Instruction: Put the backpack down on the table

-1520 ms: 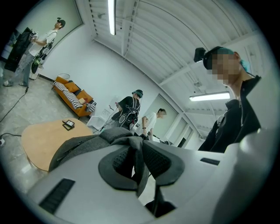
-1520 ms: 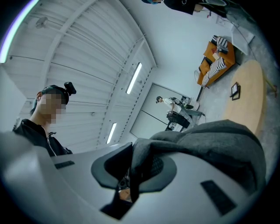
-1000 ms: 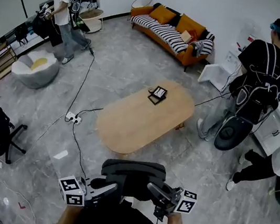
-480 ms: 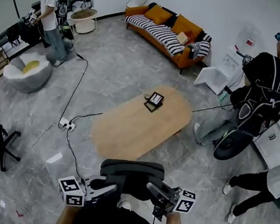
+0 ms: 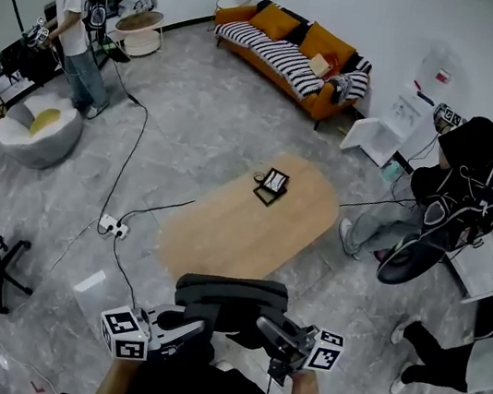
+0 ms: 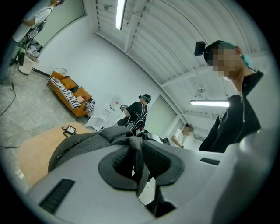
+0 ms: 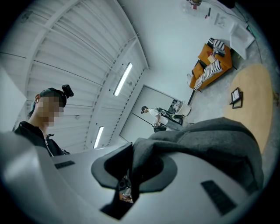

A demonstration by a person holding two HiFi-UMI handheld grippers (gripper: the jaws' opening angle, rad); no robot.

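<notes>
Grey backpack (image 5: 230,293) gripped by left claw (image 5: 190,328) and right claw (image 5: 271,329) (table (image 5: 232,226) near).

Light oval wooden table (image 5: 221,234) on a grey marbled floor (image 5: 196,108)
At the table's far end, just above frame centre, we see a small black-framed rectangular object (image 5: 273,185) with a small dark round item (image 5: 259,178) just beside it. On the floor at centre left lies a white power strip (image 5: 112,227), its black cables (image 5: 133,149) trailing toward the upper left.
</notes>
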